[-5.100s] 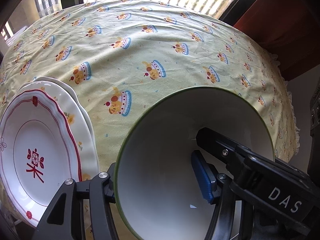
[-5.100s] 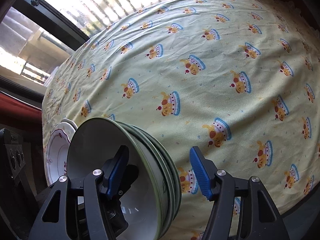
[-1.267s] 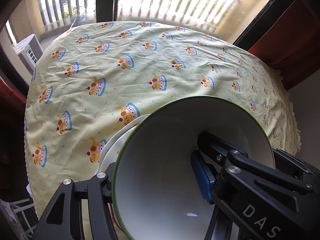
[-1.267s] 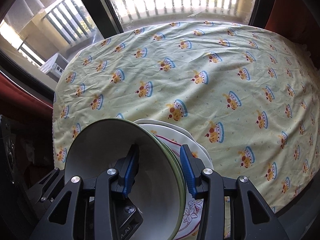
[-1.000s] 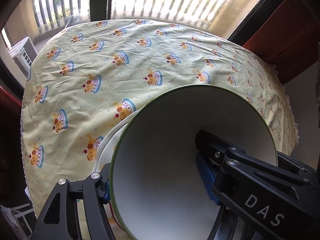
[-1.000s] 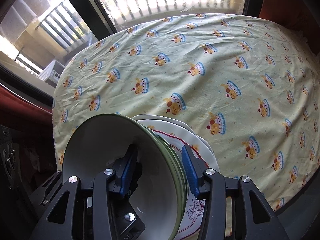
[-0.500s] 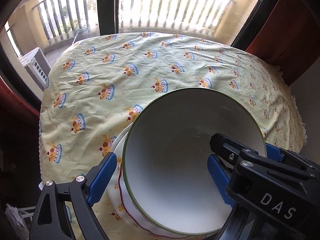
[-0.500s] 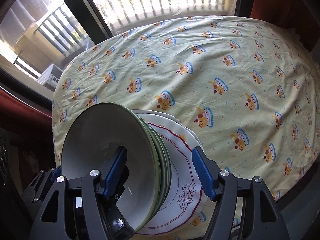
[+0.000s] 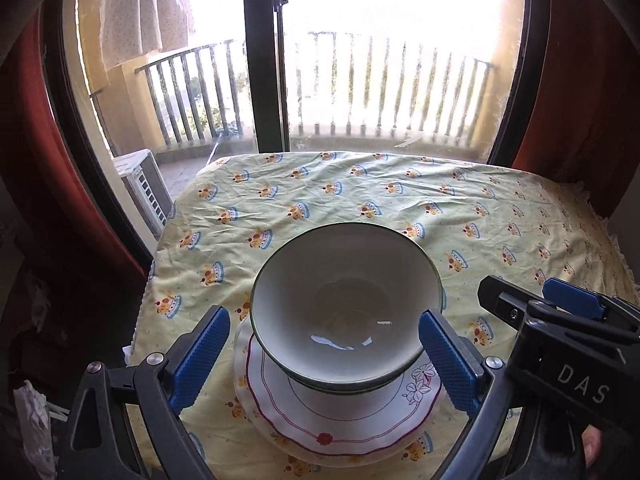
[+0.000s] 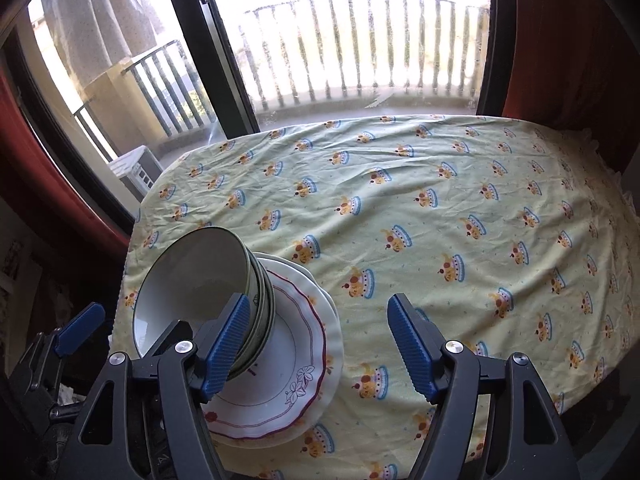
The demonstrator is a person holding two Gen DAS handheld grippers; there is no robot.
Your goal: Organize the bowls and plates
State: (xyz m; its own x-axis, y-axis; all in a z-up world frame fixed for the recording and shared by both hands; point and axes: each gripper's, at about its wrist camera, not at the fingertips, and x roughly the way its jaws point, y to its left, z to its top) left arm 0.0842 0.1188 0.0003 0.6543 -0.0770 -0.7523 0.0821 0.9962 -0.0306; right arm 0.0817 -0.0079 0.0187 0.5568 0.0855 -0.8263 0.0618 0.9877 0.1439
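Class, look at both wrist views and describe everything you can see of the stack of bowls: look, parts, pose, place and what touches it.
The stack of bowls is several nested bowls, glossy and ceramic-looking, white inside with thin dark green rims; the exact count is unclear. It stands upright and empty on the red-trimmed plate, near the tablecloth's near left corner. Only the plate visibly touches it; no gripper pad presses on it.

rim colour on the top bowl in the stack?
Dark green rim on the white top bowl; clearest in the left wrist view.
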